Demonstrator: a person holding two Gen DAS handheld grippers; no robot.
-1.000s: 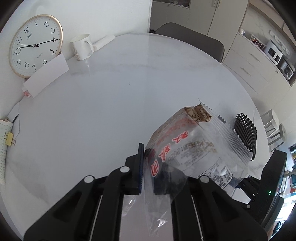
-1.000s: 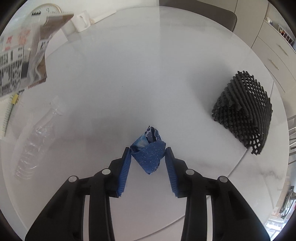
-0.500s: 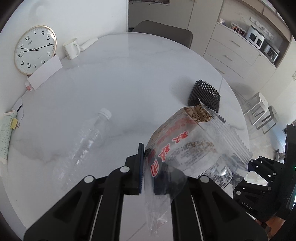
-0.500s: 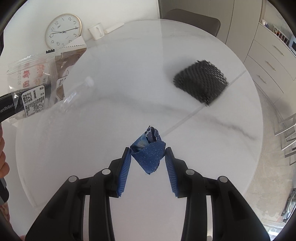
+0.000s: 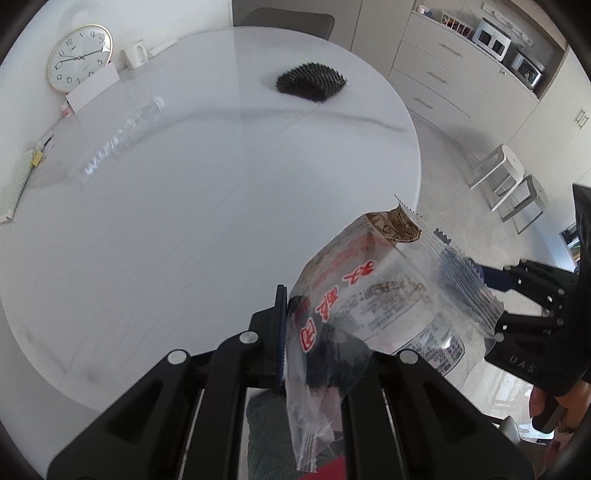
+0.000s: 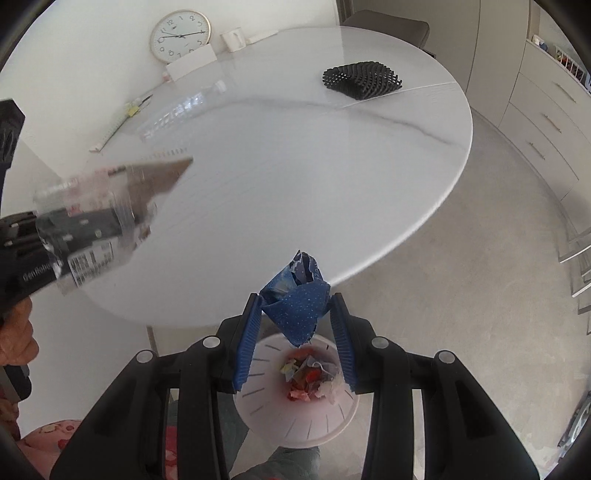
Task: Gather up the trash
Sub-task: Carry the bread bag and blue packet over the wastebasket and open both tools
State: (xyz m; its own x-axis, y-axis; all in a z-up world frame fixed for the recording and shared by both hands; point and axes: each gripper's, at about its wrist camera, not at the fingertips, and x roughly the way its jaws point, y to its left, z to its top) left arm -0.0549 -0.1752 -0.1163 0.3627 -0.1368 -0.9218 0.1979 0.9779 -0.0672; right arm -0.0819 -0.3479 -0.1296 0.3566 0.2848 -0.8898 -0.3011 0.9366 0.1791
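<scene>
My left gripper [image 5: 317,332] is shut on a clear plastic food bag [image 5: 373,295] with red print and holds it in the air past the table's near edge; the bag also shows in the right wrist view [image 6: 103,221]. My right gripper [image 6: 295,328] is shut on a crumpled blue dotted wrapper [image 6: 299,302] and holds it above a white trash bin [image 6: 280,417] on the floor, with several scraps inside. A clear empty bottle [image 5: 118,136] and a black mesh sleeve [image 5: 310,79] lie on the round white table [image 5: 184,229].
A wall clock [image 5: 79,57], a white card [image 5: 92,88], a mug [image 5: 135,57] and a notebook [image 5: 14,188] sit along the table's far and left side. A grey chair [image 5: 284,22] stands behind it. Cabinets [image 5: 461,74] and stools [image 5: 506,181] stand to the right.
Both grippers have pulled back from the table and risen, still holding their trash. The right gripper now hangs over the trash bin, which has come into view.
</scene>
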